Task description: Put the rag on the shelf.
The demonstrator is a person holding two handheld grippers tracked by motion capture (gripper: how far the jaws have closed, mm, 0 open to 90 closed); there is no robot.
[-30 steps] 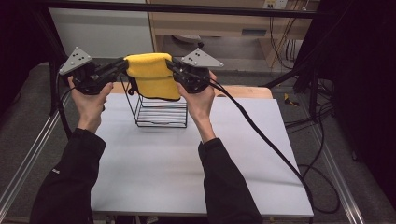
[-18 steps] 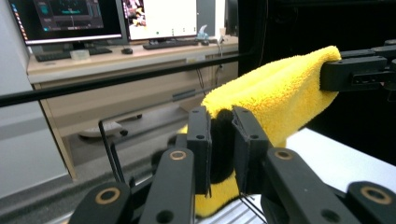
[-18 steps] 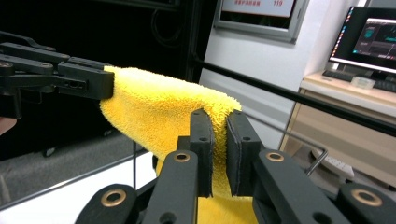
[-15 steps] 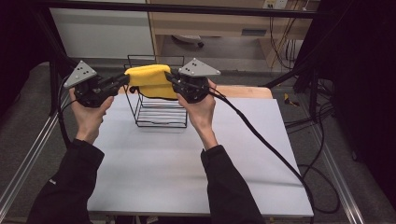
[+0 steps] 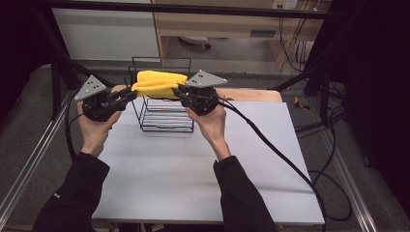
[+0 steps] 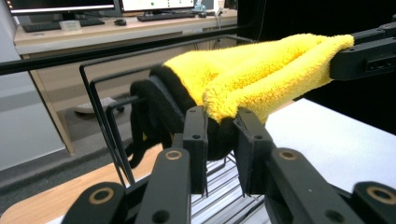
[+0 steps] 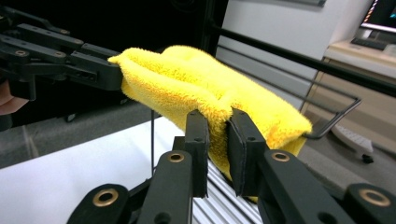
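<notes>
A folded yellow towel (image 5: 159, 83) with a black trim hangs stretched between my two grippers, over the top of a black wire rack (image 5: 164, 116). On the towel's left end my left gripper (image 5: 131, 92) is shut. My right gripper (image 5: 177, 90) is shut on its right end. In the left gripper view the jaws (image 6: 219, 126) pinch the towel (image 6: 261, 70) at its black-edged corner, and the other gripper (image 6: 369, 51) holds the far end. The right gripper view shows its jaws (image 7: 215, 126) clamped on the towel (image 7: 205, 84), with the rack wire (image 7: 327, 121) behind.
The rack stands at the back middle of a white table (image 5: 193, 169), in front of a wooden strip (image 5: 251, 94). Cables (image 5: 270, 145) trail from the right gripper across the table's right half. A metal frame (image 5: 29, 164) borders the table.
Both grippers have come down with the towel, from well above the rack to about its top. The grip on both ends is unchanged.
</notes>
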